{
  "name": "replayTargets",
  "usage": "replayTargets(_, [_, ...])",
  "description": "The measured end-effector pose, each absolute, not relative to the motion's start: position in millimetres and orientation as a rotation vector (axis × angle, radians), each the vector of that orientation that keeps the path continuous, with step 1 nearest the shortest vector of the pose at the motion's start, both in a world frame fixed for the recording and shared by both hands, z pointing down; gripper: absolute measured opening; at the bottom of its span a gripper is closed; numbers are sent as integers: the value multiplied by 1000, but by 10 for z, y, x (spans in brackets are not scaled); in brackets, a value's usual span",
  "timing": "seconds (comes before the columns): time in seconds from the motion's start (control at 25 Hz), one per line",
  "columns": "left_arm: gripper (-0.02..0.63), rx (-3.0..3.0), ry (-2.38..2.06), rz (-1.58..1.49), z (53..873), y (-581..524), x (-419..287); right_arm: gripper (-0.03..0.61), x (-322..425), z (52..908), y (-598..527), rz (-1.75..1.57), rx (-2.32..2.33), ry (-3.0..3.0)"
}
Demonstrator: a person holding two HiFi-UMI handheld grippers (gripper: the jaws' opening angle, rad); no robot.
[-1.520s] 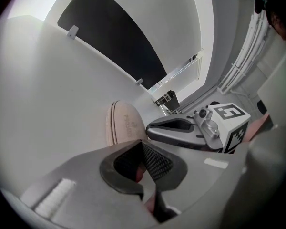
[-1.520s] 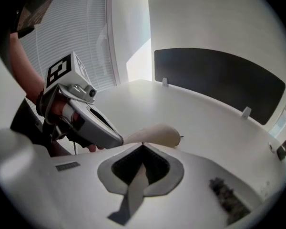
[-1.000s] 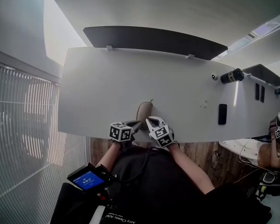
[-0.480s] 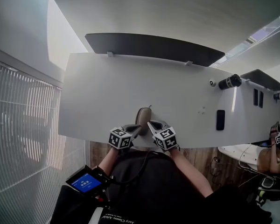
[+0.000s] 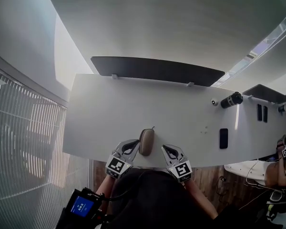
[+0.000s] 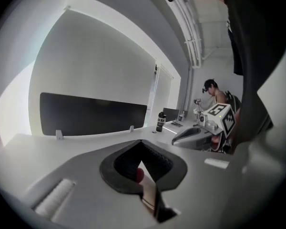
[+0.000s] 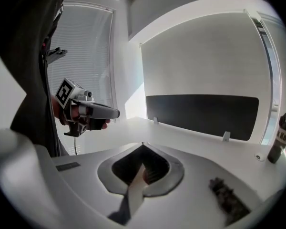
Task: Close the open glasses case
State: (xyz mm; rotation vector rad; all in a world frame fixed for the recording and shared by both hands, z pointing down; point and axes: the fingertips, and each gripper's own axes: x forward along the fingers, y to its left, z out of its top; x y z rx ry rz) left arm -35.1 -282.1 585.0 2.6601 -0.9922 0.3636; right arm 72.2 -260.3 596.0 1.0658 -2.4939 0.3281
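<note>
The tan oval glasses case (image 5: 146, 141) lies near the front edge of the white table (image 5: 133, 109), and its lid looks down. My left gripper (image 5: 132, 146) is just left of the case's near end, a little apart from it, jaws together and empty. My right gripper (image 5: 166, 149) sits further off to the case's right, also shut on nothing. In the left gripper view the jaws meet at the left gripper's tip (image 6: 141, 141), and the right gripper (image 6: 196, 132) shows beyond. The right gripper view shows its own closed tip (image 7: 143, 145) and the left gripper (image 7: 96, 111). Neither gripper view shows the case.
A dark divider panel (image 5: 157, 69) runs along the table's far edge. A black bottle (image 5: 231, 99) and a black phone (image 5: 223, 138) are at the right. Another person (image 5: 282, 159) is at the far right. Window blinds (image 5: 24, 142) fill the left.
Both grippers have drawn back from the case's near end and spread apart; the case now lies alone between them. The head view has tilted up.
</note>
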Motion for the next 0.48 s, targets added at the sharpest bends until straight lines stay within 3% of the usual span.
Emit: replayTargets(0.48, [6,2653,-971,347,5942,-2653,-261,5,601,5915,-2534,277,1025,-2556])
